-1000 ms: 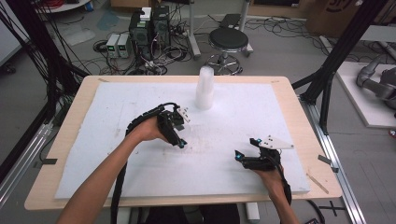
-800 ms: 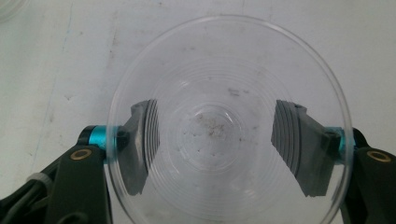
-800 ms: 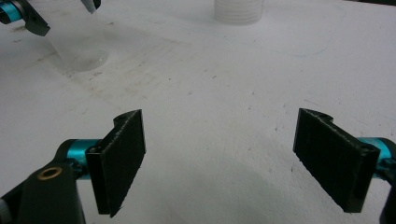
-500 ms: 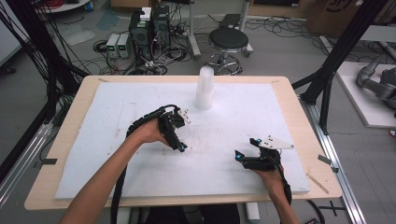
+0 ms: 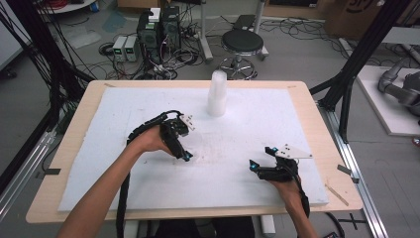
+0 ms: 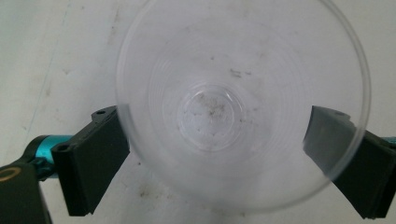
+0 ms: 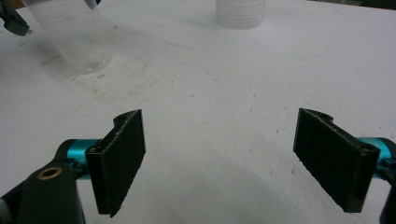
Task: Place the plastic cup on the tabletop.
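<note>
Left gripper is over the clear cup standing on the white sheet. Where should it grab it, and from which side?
Come straight down, as the left gripper hangs now. The clear cup stands upright, mouth up, with its round rim between the open jaws. Close across the wall just below the rim, gently: the thin wall would probably flex.

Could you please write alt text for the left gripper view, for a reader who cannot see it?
A clear plastic cup, seen from above down to its base, stands on the scuffed white board between the left gripper's two black jaws, which have just opened and stand apart at either side of it.
</note>
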A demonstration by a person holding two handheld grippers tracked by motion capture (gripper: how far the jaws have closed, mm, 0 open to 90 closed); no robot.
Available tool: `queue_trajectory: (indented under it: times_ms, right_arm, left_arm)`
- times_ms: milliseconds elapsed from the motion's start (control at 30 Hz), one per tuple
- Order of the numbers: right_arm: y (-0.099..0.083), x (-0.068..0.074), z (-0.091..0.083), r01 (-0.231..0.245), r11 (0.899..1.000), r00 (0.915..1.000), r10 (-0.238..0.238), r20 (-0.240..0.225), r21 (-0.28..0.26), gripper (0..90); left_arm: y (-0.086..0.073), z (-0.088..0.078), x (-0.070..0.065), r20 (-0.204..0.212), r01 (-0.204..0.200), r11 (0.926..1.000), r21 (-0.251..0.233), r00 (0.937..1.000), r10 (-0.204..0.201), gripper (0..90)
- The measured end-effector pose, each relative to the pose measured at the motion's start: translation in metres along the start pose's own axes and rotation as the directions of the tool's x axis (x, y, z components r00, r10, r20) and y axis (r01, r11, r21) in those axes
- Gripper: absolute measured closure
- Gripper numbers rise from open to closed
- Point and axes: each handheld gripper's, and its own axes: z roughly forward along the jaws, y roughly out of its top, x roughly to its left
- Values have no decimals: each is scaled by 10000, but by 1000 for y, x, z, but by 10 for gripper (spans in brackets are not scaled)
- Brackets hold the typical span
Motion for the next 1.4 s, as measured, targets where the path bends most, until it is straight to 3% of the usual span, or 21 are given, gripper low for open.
queue_trajectory:
  times_ms: [200,300,367,433,500,567,633,733,800,867,900,933,1000,1067,1100,1167,1233,1267,1300,1400]
  right_arm:
    - [0,-2,-1,-93,9999,9999,92,-86,-118,165]
    - [0,-2,-1,-186,9998,9998,185,-109,-53,165]
    - [0,-3,-1,-156,9999,9998,155,-124,-36,165]
    - [0,-3,0,-165,9999,9998,165,-121,-18,165]
    - [0,-3,-1,-162,9999,9998,161,-136,-48,165]
    - [-1,-2,-1,-153,9998,9998,152,-159,-96,165]
    - [-1,-2,-1,-153,9998,9998,151,-117,-130,165]
    - [-1,-2,-2,-124,9998,9998,122,-139,-185,165]
    - [-1,-2,-2,-127,9997,9998,124,-128,-186,165]
    - [-1,-2,-2,-114,9997,9998,112,-141,-195,165]
    - [-1,-2,-2,-116,9997,9998,113,-141,-205,165]
    - [-1,-3,-2,-75,9996,9999,72,-125,-260,165]
    - [-1,-2,-2,-115,9996,9998,111,-181,-260,165]
    - [-1,-2,-2,-129,9997,9997,124,-210,-229,165]
    - [-1,-3,-2,-118,9997,9997,113,-215,-205,165]
    - [-1,-3,-2,-116,9997,9996,111,-255,-202,165]
    - [-1,-3,-2,-199,9996,9994,194,-270,-191,165]
    - [-1,-3,-2,-204,9996,9994,198,-276,-203,165]
    - [-1,-3,-2,-162,9996,9995,156,-272,-215,165]
    - [-1,-3,-2,-37,9996,9997,30,-235,-271,165]
  left_arm:
    - [-32,-18,-7,-217,299,9980,-553,9993,-311,68]
    - [-52,-29,-13,-323,534,9930,-1055,9978,-570,68]
    - [-66,-35,-18,-606,760,9852,-1539,9944,-861,68]
    - [-81,-40,-25,-803,1020,9707,-2175,9893,-1219,68]
    - [-96,-44,-34,-984,1488,9461,-2878,9780,-1837,68]
    - [-109,-47,-41,-1230,1688,9238,-3437,9671,-2225,68]
    - [-122,-48,-47,-1459,1948,8965,-3980,9513,-2715,68]
    - [-138,-48,-58,-1737,2212,8374,-4998,9216,-3471,68]
    - [-146,-45,-63,-1883,2450,8014,-5456,8960,-4021,69]
    - [-153,-42,-67,-2059,2465,7803,-5747,8793,-4295,69]
    - [-155,-40,-69,-2183,2455,7734,-5845,8704,-4413,69]
    - [-156,-38,-70,-2249,2423,7669,-5943,8654,-4477,69]
    - [-158,-34,-73,-2346,2426,7459,-6204,8501,-4716,69]
    - [-161,-32,-75,-2501,2357,7403,-6296,8406,-4804,68]
    - [-162,-30,-75,-2506,2390,7317,-6384,8342,-4912,69]
    - [-166,-28,-76,-2557,2351,7249,-6475,8290,-4973,69]
    - [-170,-26,-77,-2506,2405,7087,-6632,8210,-5131,69]
    - [-172,-24,-77,-2582,2333,7095,-6649,8196,-5115,69]
    - [-172,-24,-78,-2599,2319,7043,-6710,8160,-5163,69]
    - [-173,-24,-79,-2593,2216,6990,-6799,8190,-5118,83]
